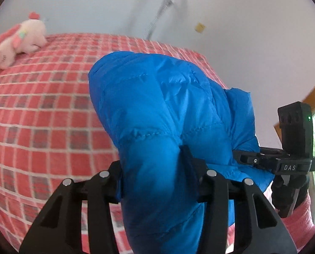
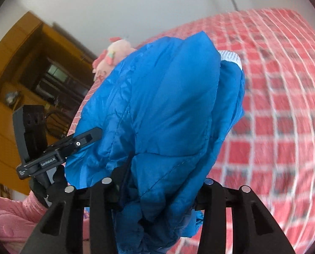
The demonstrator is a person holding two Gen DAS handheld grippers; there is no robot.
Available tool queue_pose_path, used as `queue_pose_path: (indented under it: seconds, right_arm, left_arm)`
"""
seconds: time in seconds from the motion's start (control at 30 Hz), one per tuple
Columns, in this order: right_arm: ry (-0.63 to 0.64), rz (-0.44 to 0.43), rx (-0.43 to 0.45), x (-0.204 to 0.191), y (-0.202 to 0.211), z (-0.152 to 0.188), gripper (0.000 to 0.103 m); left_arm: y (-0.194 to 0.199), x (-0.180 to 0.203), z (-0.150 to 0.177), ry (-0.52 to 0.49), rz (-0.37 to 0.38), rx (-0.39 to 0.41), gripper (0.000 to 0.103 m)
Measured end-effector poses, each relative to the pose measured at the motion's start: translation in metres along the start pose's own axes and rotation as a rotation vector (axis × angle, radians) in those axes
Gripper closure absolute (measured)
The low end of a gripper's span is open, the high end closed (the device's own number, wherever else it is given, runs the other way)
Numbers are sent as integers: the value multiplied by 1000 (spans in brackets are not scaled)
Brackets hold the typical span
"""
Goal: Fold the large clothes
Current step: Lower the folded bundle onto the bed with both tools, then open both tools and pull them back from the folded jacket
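**Both grippers clamp a blue puffer jacket above the checked bed**

The left gripper point(image 1: 157, 173) points forward over the bed with its fingers pressed into a thick bunch of the blue puffer jacket point(image 1: 168, 110), fabric bulging out between and above them. In the same view the right gripper point(image 1: 252, 158) sits at 3 o'clock, its tip buried in the jacket's edge. From the right wrist, the right gripper point(image 2: 159, 192) likewise pinches a wad of the jacket point(image 2: 157, 105), and the left gripper point(image 2: 81, 141) reaches in from 9 o'clock, biting the jacket's side.

The jacket is quilted, glossy and crumpled, gathered into a rounded mound held up between the two tools. A white-lined cuff or hem point(image 2: 231, 58) peeks out at 1 o'clock in the right view. Beneath lies a red checked bedspread point(image 1: 41, 116). A pink plush toy point(image 1: 19, 40) rests on it at 10 o'clock in the left view.
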State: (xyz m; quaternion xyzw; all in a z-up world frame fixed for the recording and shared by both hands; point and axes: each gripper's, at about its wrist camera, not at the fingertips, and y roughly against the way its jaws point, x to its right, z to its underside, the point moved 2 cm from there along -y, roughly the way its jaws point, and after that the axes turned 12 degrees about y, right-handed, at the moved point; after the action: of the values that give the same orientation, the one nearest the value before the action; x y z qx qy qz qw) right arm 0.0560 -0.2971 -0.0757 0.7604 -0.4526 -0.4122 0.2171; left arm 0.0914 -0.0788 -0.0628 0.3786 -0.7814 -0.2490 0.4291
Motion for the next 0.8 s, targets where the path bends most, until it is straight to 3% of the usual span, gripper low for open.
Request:
queue_pose_path:
  seconds: [0.1, 0.23, 0.33, 0.4, 0.53, 0.63, 0.8]
  right_arm:
    - [53, -21, 11, -3, -24, -23, 61]
    - [60, -41, -26, 9, -68, -36, 61]
    - [23, -26, -108, 20, -107, -29, 60]
    - [6, -15, -127, 26, -121, -20, 57]
    - [-58, -57, -122, 35, -121, -14, 54]
    - [-89, -59, -131, 36, -114, -11, 44]
    - [-48, -28, -112, 30, -85, -1, 34]
  left_arm:
    - [7, -13, -16, 5, -46, 74, 58]
    - [-6, -43, -27, 18, -96, 105, 58]
    - [-33, -76, -22, 69, -139, 33, 58]
    - [-56, -94, -15, 98, -152, -18, 51]
    - [-58, -100, -9, 99, -133, -24, 47]
    - [-60, -101, -11, 107, -139, -41, 44]
    - [-44, -100, -13, 122, -148, -56, 40]
